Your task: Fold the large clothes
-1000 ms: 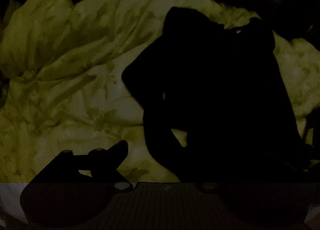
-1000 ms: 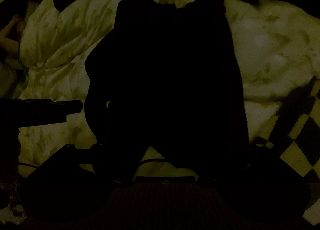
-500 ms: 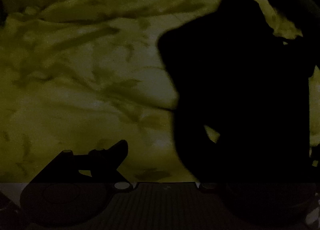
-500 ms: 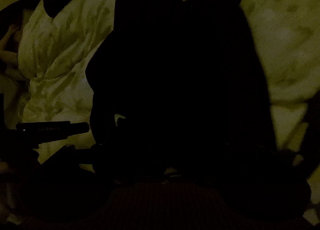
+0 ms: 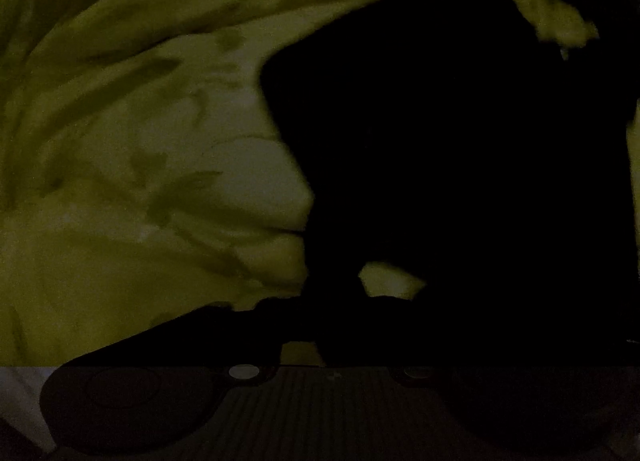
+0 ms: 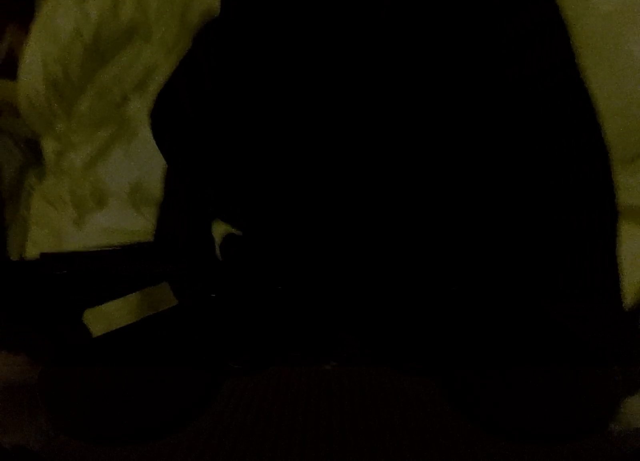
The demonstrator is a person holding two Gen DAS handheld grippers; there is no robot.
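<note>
One dark garment (image 5: 460,165) is filling most of both views, lying spread on the pale, wrinkled, leaf-printed bedding (image 5: 140,181); in this dim light you are seeing it only as a black shape, with no seams or folds showing. Compared with a second ago, it is looming larger and the bedding is shrinking to the margins, since both your hands have come lower and closer. Your left gripper (image 5: 332,325) has just been closing, its fingers now lying against the garment's near edge, but whether cloth is pinched between them you cannot tell. Your right gripper (image 6: 320,341) has been closing too, and it is lost in blackness. Open bedding is lying to the left of the garment's edge in the left wrist view, and on both sides in the right.
</note>
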